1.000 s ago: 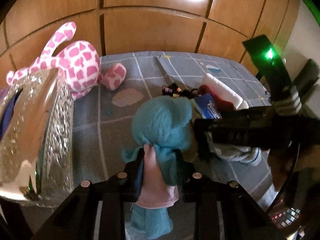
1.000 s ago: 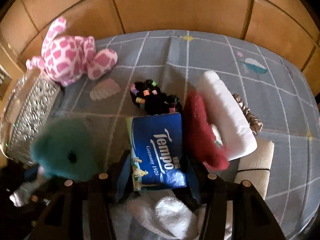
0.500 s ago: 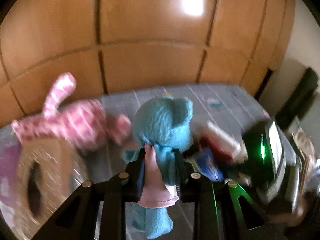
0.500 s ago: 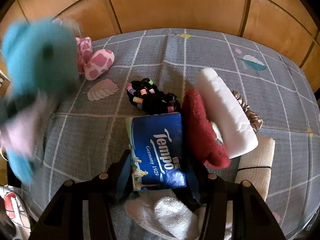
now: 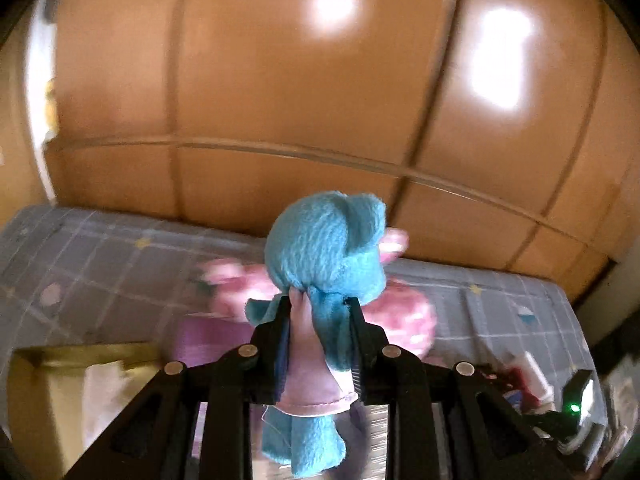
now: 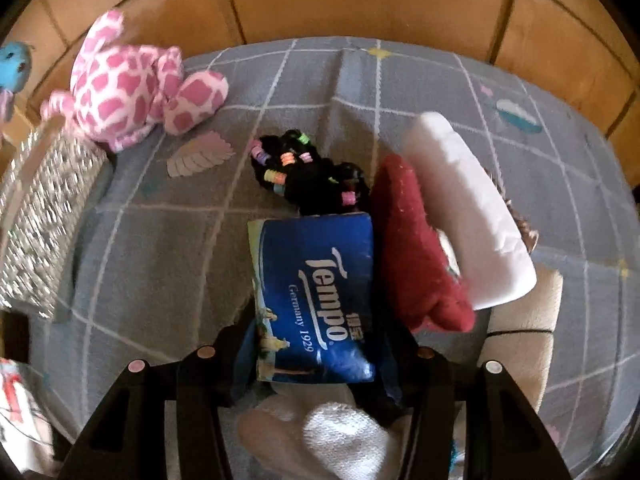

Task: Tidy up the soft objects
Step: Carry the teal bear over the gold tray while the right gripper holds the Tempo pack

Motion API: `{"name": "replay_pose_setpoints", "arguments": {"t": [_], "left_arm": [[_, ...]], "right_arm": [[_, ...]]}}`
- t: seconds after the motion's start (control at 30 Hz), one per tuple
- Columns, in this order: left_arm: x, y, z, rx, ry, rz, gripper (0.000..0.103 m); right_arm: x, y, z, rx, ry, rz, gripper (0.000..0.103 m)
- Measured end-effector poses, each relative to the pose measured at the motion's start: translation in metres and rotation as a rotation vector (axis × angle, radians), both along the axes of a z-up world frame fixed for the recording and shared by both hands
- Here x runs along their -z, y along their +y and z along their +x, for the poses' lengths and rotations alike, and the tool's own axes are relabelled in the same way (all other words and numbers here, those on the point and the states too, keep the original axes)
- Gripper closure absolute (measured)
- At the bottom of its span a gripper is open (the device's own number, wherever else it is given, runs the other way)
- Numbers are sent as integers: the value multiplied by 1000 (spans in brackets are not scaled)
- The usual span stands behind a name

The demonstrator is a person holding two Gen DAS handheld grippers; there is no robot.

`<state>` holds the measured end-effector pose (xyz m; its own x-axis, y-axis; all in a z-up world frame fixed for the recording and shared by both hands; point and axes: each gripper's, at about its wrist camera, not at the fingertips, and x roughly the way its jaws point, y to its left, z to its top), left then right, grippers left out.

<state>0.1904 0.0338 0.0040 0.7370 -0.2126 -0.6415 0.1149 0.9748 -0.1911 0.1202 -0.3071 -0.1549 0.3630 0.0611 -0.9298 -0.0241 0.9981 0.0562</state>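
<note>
My left gripper [image 5: 318, 312] is shut on a teal plush toy [image 5: 326, 248] with a pink dress and holds it up in the air, over the silver basket [image 5: 80, 380]. The toy's head also shows at the far left of the right wrist view [image 6: 14, 66]. My right gripper [image 6: 316, 340] is shut on a blue Tempo tissue pack [image 6: 316, 300], low over the grey checked bed cover [image 6: 160, 240]. A pink spotted plush [image 6: 128, 88] lies at the back left, blurred behind the teal toy in the left wrist view [image 5: 400, 312].
The glittery silver basket [image 6: 40, 208] stands at the left. Black hair ties with coloured beads [image 6: 304, 172], a red felt piece [image 6: 416, 248], a white pad [image 6: 464, 208], a beige cloth [image 6: 520, 332] and white socks [image 6: 340, 436] lie around the pack. A wooden wardrobe [image 5: 320, 80] stands behind.
My left gripper has lifted the teal plush and swung it left, over the basket and toward the pink plush. My right gripper has stayed on the tissue pack.
</note>
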Motion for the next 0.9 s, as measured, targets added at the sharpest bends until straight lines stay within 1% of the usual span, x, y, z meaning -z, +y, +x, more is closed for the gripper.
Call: {"name": "replay_pose_setpoints", "arguments": {"t": [0.13, 0.3, 0.37, 0.47, 0.57, 0.67, 0.83, 0.9], "left_arm": [[6, 64, -17, -101, -2, -6, 78], [19, 144, -44, -247, 16, -48, 78], [30, 176, -54, -310, 36, -57, 78], [52, 210, -67, -400, 79, -76, 78], [77, 234, -81, -472, 132, -82, 78], [102, 248, -89, -529, 194, -85, 78], [138, 252, -88, -583, 289, -116, 75], [142, 245, -80, -585, 287, -102, 73]], "right_arm": [[0, 7, -1, -28, -9, -49, 51], [2, 17, -2, -56, -24, -90, 51], [1, 18, -4, -64, -30, -100, 51], [1, 24, -6, -77, -38, -117, 51], [0, 30, -10, -77, -41, -120, 51], [-1, 30, -13, -76, -41, -119, 51], [0, 28, -12, -75, -42, -120, 51], [0, 28, -11, -75, -42, -122, 51]]}}
